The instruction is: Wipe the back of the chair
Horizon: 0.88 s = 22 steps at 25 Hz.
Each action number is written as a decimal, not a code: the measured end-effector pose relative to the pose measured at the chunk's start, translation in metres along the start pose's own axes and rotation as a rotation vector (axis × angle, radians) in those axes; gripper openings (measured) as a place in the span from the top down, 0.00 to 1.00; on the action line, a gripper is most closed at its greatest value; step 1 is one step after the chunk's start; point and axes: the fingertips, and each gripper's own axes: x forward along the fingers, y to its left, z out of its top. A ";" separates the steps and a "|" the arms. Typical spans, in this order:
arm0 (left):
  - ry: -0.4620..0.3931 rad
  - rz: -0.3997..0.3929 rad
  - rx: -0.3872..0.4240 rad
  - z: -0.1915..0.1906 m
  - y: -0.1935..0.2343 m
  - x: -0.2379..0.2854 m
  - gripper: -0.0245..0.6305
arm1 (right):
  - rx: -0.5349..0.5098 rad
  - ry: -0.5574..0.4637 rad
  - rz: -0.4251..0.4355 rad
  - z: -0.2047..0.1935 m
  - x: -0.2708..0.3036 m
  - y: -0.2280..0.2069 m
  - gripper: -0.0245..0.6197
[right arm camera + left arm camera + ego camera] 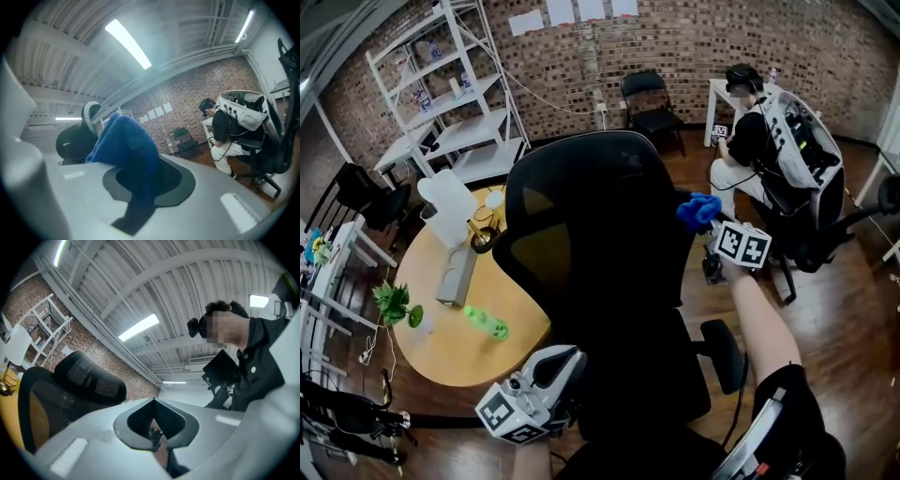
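A black mesh office chair [591,234] stands in the middle of the head view, its back towards me. My right gripper [710,225] is shut on a blue cloth [698,210], which sits at the right edge of the chair back, near its top. In the right gripper view the blue cloth [124,145] bulges out over the shut jaws of the right gripper [140,157], with the chair's headrest [75,140] behind it. My left gripper [562,364] hangs low by the chair's left side, shut and with nothing in it. The left gripper [153,401] points up past the chair back [51,404].
A round wooden table [441,352] stands left of the chair with a white jug [445,206], a grey box [457,275], a green bottle [486,323] and a small plant [394,305]. A white shelf [459,94] is behind it. A seated person [750,150] is at the back right.
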 end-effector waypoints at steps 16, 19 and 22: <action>-0.030 0.082 -0.037 0.004 -0.004 -0.045 0.97 | -0.005 0.162 -0.236 -0.110 -0.003 0.028 0.88; -0.042 0.123 -0.032 0.008 -0.001 -0.064 0.97 | -0.057 0.187 -0.166 -0.129 0.010 0.065 0.88; -0.053 0.156 -0.028 0.010 0.004 -0.078 0.97 | -0.077 0.207 -0.101 -0.141 0.025 0.099 0.88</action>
